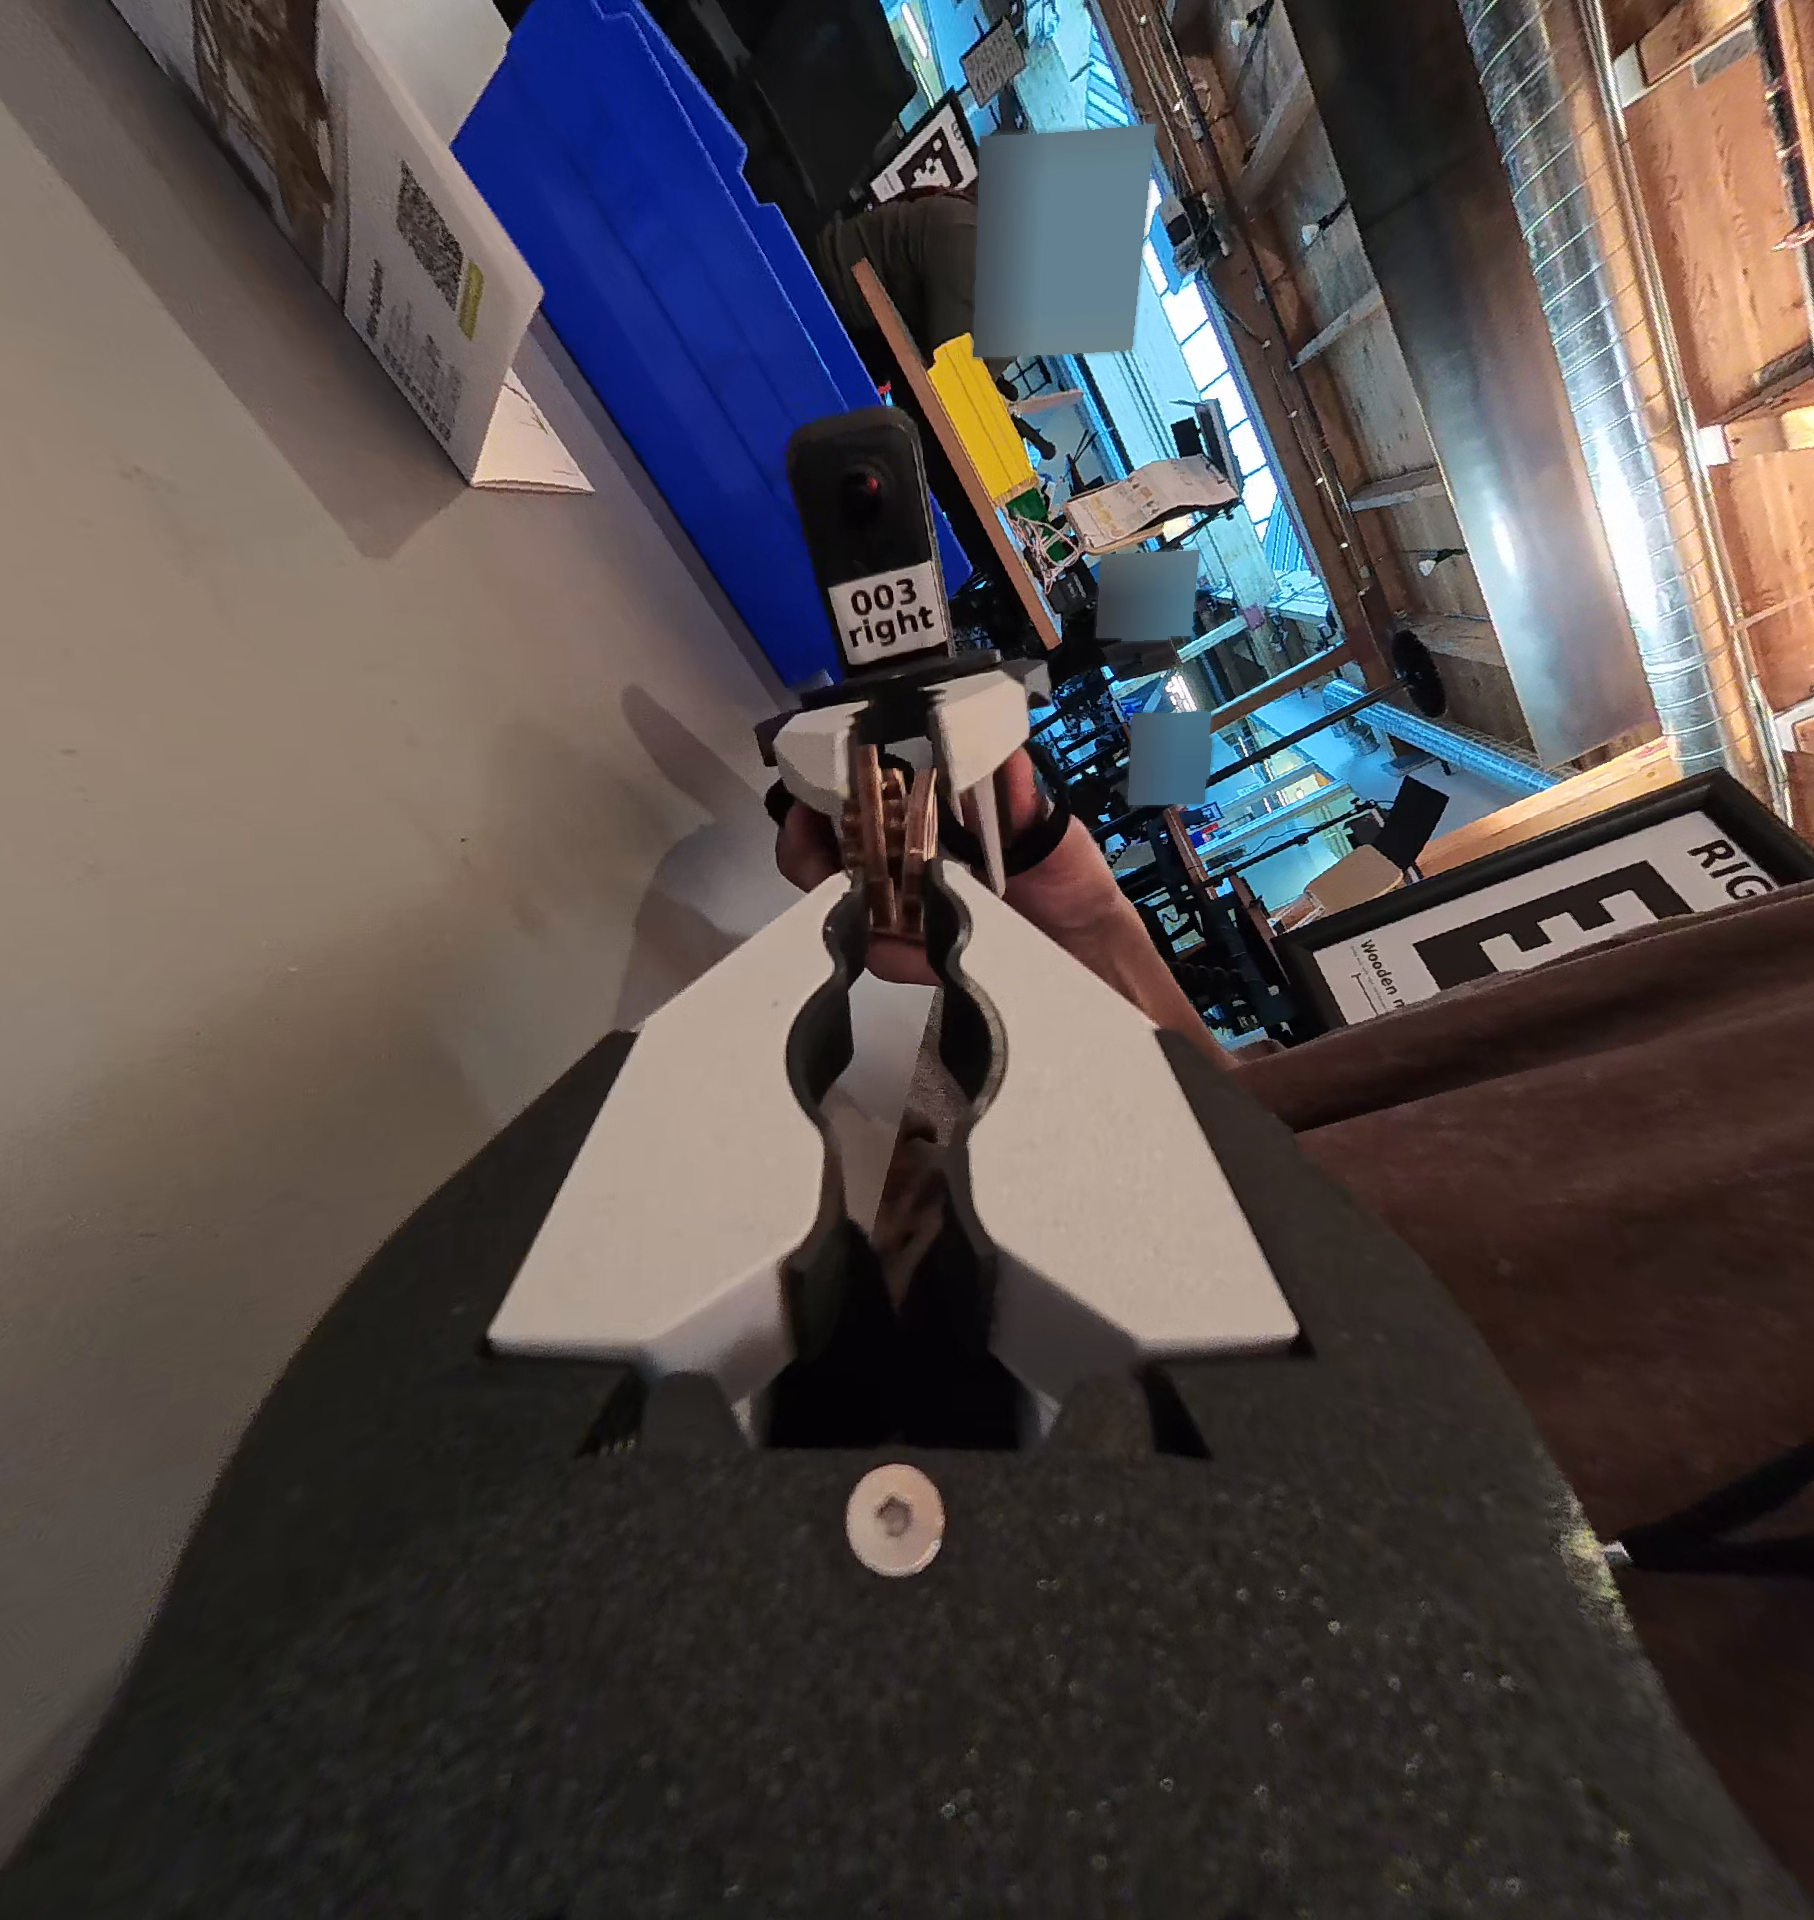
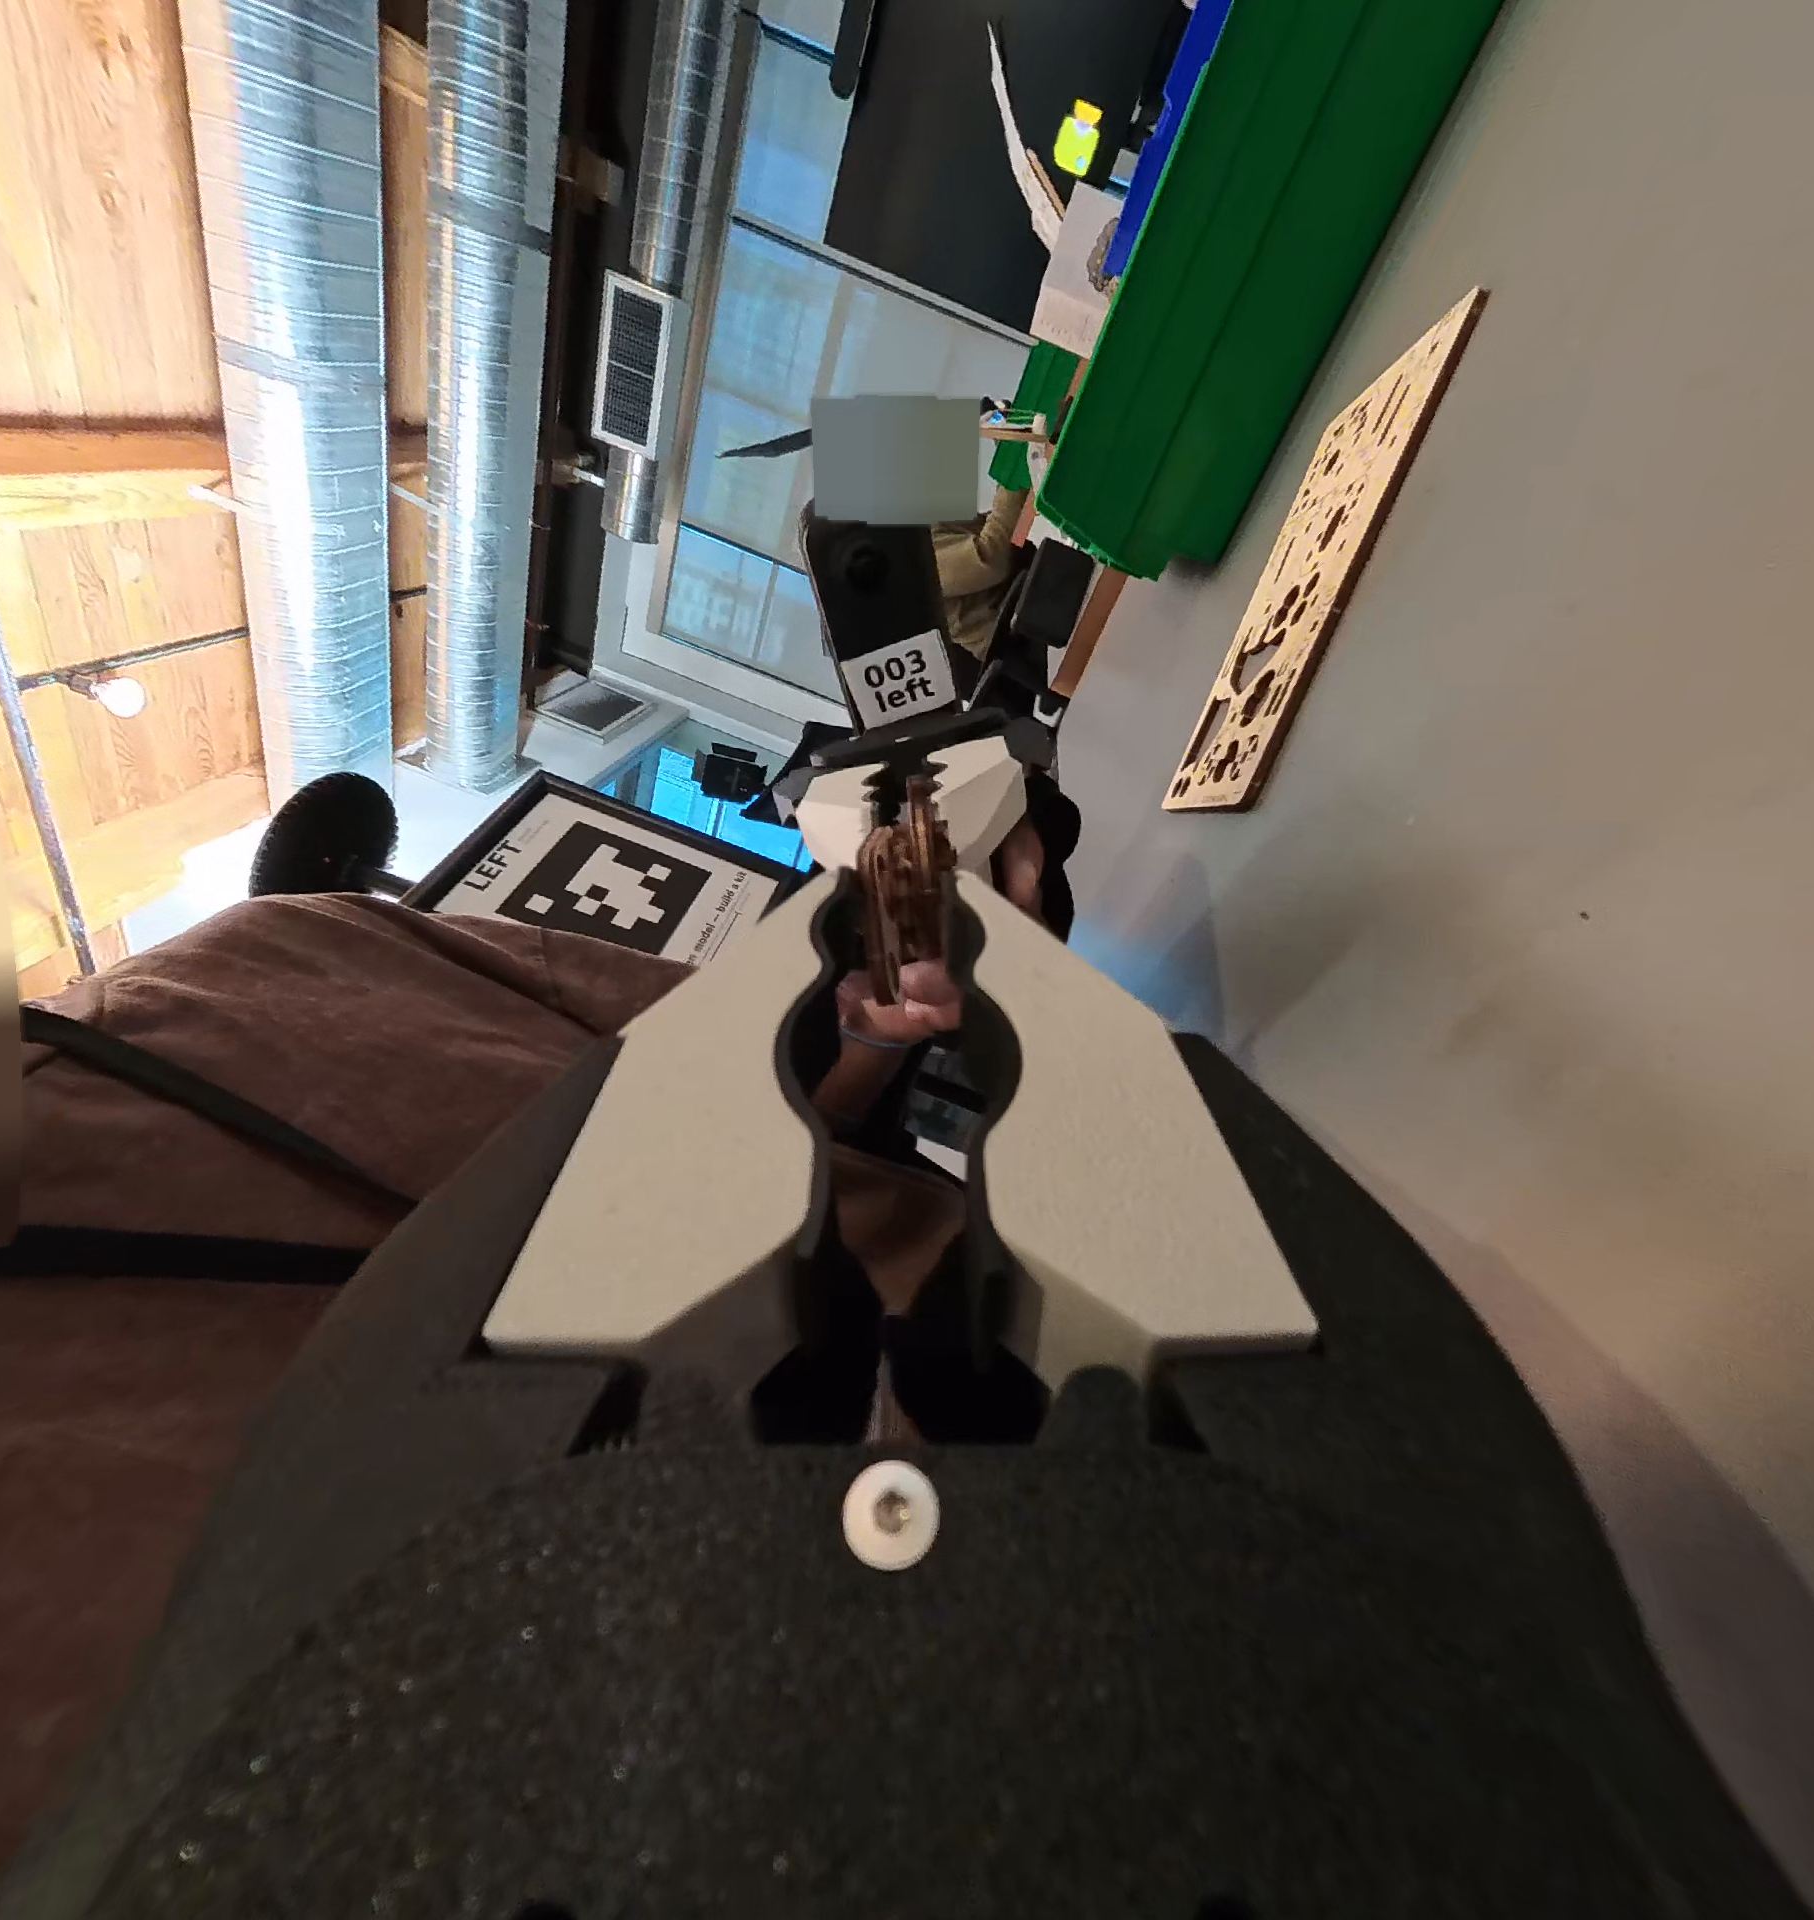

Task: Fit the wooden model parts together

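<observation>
Left hand-held gripper (image 1: 895, 920) and right hand-held gripper (image 2: 901, 914) point at each other, tips nearly meeting, both rolled sideways. Both have fingers drawn in close at the tips, narrow gap. A hand (image 1: 1048, 883) wraps the right one's grip from behind.

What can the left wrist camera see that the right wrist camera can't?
Only the left wrist view shows the blue bin, the white box beside it, and yellow things on a far table.

Only the right wrist view shows the green bin and the flat wooden sheet with pieces punched out, lying on the grey table.

Both show the two tongs, left tongs and right tongs, facing each other tip to tip, pinching the small wooden model parts between them, above a brown cloth.
</observation>
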### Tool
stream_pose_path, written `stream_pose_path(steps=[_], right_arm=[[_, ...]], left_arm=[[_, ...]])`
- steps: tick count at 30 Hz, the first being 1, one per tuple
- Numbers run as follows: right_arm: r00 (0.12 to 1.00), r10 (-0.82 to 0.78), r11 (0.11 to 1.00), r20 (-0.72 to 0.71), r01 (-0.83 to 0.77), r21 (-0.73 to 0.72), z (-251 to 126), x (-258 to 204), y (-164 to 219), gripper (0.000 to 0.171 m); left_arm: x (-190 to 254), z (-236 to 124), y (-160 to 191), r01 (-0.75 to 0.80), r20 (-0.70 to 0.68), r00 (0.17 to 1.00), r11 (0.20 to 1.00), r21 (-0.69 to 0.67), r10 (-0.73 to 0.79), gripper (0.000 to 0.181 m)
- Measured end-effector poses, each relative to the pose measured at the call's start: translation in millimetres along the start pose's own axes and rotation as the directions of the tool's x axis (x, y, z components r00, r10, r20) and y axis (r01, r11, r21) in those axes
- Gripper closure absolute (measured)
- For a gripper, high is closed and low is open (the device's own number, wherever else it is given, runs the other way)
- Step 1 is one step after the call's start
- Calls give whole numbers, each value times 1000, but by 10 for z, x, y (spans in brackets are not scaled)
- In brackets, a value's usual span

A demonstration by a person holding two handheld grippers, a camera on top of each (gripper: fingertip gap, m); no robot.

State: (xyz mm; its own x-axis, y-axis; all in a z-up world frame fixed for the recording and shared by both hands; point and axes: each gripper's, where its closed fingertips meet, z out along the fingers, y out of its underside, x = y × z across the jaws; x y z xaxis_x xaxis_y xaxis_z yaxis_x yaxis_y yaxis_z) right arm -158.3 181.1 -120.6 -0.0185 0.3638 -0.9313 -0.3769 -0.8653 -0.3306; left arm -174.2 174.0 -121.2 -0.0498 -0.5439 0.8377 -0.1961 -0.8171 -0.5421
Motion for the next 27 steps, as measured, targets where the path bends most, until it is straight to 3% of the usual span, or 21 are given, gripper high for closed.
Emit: stream_pose_path(steps=[15,21,23,25,27], right_arm=[[997,-51,998,-50,49,-44,-41,15,43,161],[938,-321,943,-132,302,-140,16,-94,87,161],[891,-436,894,-129,412,-176,51,-180,115,161],[846,-520,850,-118,499,-170,64,-280,97,161],[816,-571,816,-88,553,-168,63,-370,107,161]], left_arm=[[-9,38,50,38,-23,999,999,-25,-39,172],[68,59,95,-54,-24,998,996,-69,53,152],[121,68,111,-118,-25,993,989,-86,116,152],[193,69,126,-193,-34,981,976,-97,190,167],[272,62,100,-282,-29,959,956,-82,280,168]])
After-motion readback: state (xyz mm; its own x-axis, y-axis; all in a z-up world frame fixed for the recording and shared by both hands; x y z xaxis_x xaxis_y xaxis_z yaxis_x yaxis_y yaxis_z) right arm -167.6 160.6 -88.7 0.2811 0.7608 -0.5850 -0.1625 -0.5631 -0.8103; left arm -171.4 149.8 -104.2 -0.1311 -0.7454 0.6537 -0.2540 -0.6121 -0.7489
